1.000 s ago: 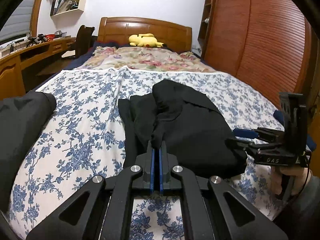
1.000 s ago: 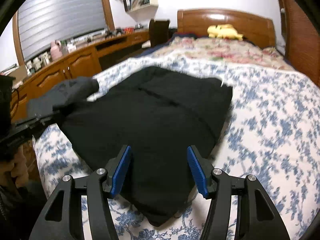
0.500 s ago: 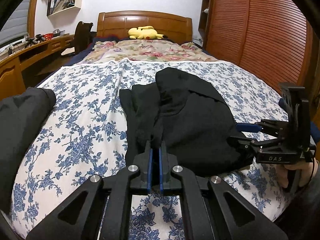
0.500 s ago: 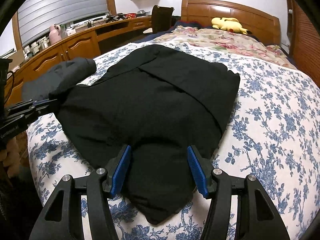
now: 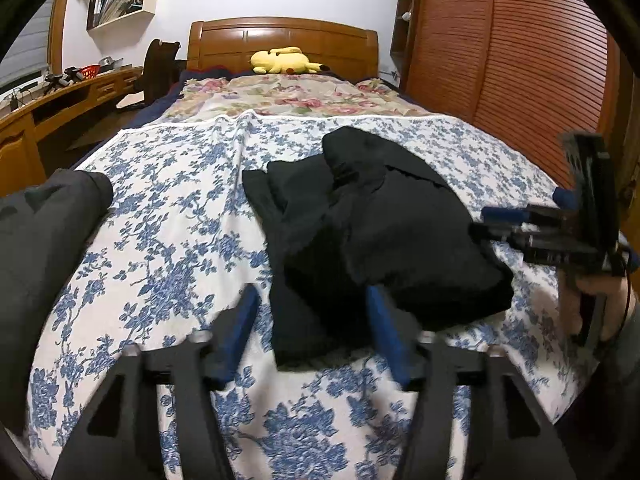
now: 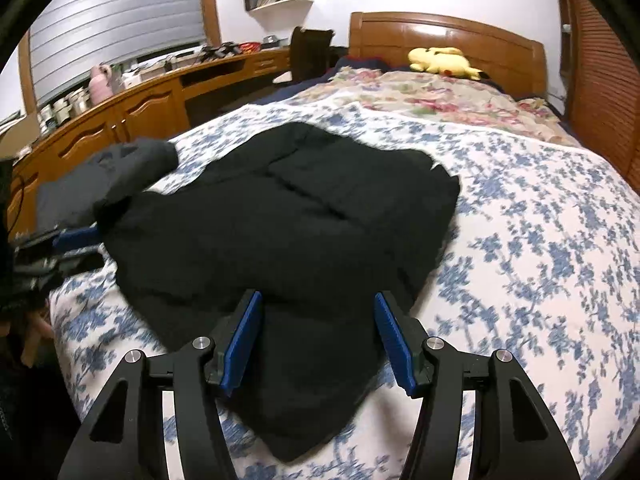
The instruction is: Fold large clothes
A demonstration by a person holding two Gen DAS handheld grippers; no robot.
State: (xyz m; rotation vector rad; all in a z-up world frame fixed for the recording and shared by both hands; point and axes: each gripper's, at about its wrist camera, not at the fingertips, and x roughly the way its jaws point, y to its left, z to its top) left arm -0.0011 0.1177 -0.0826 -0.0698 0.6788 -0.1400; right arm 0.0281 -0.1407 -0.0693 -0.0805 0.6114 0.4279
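Blue pads line both tools, and in each wrist view the fingers stand spread with nothing between them: the left gripper (image 5: 312, 332) is released just above the near hem of the black garment (image 5: 372, 232), its outline smeared by motion blur, while the right gripper (image 6: 318, 340) is likewise released, its pads straddling the garment's nearest folded corner without clamping it. Whether the pads touch the cloth cannot be told. The black garment lies bunched and partly folded on the blue-flowered bedspread (image 5: 168, 240), toward the foot of the bed; from the left view the right tool appears at the garment's far-right edge with the person's hand (image 5: 600, 300) gripping its handle below. To the left of the black garment, apart from it in the left view though their edges meet in the right view, a dark grey garment (image 5: 44, 232) rests at the bed's edge. Beyond the bedspread comes a rose-patterned quilt (image 5: 296, 96), then a yellow plush toy (image 5: 284, 61) lying against the wooden headboard (image 5: 280, 36). A long wooden desk (image 6: 132, 116) runs along the left wall under a shuttered window, and a slatted wooden wardrobe (image 5: 504, 56) stands on the right.
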